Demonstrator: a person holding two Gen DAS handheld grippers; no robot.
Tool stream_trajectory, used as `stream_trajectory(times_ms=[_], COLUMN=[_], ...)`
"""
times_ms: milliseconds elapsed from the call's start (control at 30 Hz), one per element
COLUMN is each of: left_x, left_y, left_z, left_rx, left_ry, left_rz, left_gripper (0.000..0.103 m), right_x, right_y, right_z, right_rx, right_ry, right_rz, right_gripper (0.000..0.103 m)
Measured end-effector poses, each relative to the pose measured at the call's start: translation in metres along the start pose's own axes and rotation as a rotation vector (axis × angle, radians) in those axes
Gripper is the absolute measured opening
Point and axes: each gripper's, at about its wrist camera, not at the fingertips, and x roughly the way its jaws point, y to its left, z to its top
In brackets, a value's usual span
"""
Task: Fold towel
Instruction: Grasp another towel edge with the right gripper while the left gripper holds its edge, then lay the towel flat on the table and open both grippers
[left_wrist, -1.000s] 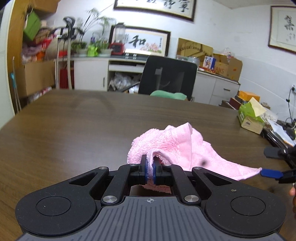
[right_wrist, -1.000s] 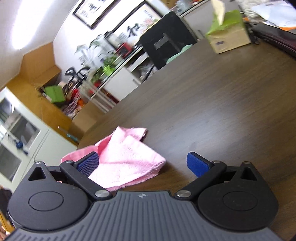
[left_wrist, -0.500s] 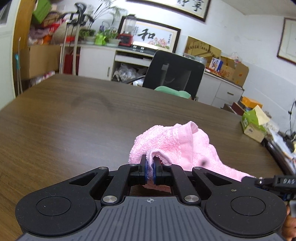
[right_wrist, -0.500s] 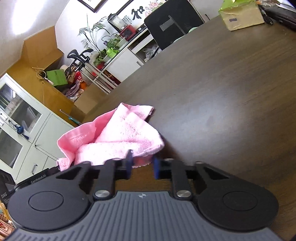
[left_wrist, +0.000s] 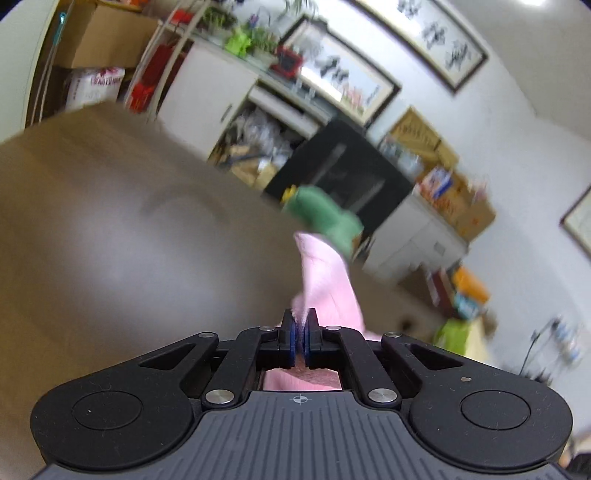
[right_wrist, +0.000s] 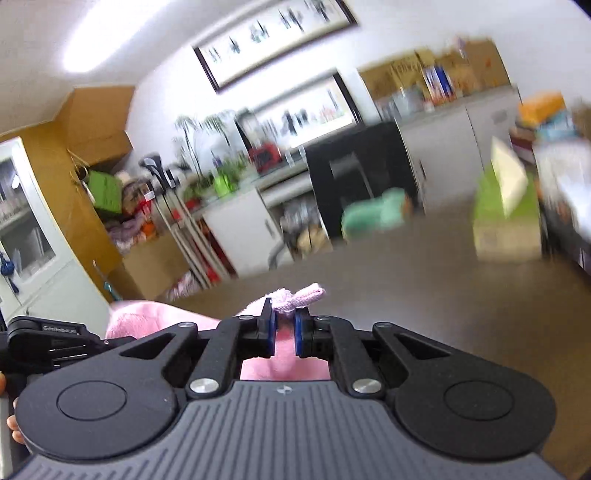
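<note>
The pink towel is lifted off the brown table. My left gripper is shut on one edge of it, and the cloth stands up ahead of the fingers. In the right wrist view my right gripper is shut on another corner of the towel, whose hem pokes out above the blue pads. More pink cloth bulges at the left, beside the left gripper's black body. Both views are blurred by motion.
A black office chair with a green cushion stands at the table's far edge. A green tissue box sits on the table at the right. White cabinets and cartons line the wall.
My right gripper closed on the towel's corner. Both grippers then rose and tilted up, lifting the towel off the table; the left stayed shut throughout.
</note>
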Motion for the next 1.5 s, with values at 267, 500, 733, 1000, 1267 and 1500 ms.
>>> stream_trajectory(times_ms=[267, 500, 733, 1000, 1267, 1500], left_x=[-0.066, -0.120, -0.152, -0.201, -0.150, -0.079], left_y=[-0.006, 0.040, 0.068, 0.073, 0.029, 0.001], left_z=[-0.009, -0.117, -0.184, -0.194, -0.187, -0.216], left_rx=[0.035, 0.079, 0.105, 0.206, 0.432, 0.606], left_ry=[-0.118, -0.002, 0.104, -0.014, 0.059, 0.244], left_rz=[-0.111, 0.005, -0.020, 0.046, 0.005, 0.016], left_gripper=[0.004, 0.005, 0.009, 0.014, 0.026, 0.029], right_x=[-0.053, -0.123, -0.218, -0.282, -0.276, -0.189], right_y=[0.037, 0.046, 0.044, 0.016, -0.004, 0.005], right_z=[0.022, -0.074, -0.169, -0.185, -0.169, -0.181], right_rx=[-0.149, -0.275, -0.309, -0.081, 0.061, 0.004], right_ry=[-0.157, -0.065, -0.047, 0.063, 0.087, 0.369], right_rz=[0.064, 0.045, -0.052, 0.015, 0.087, 0.110], right_gripper=[0.010, 0.011, 0.013, 0.055, 0.087, 0.088])
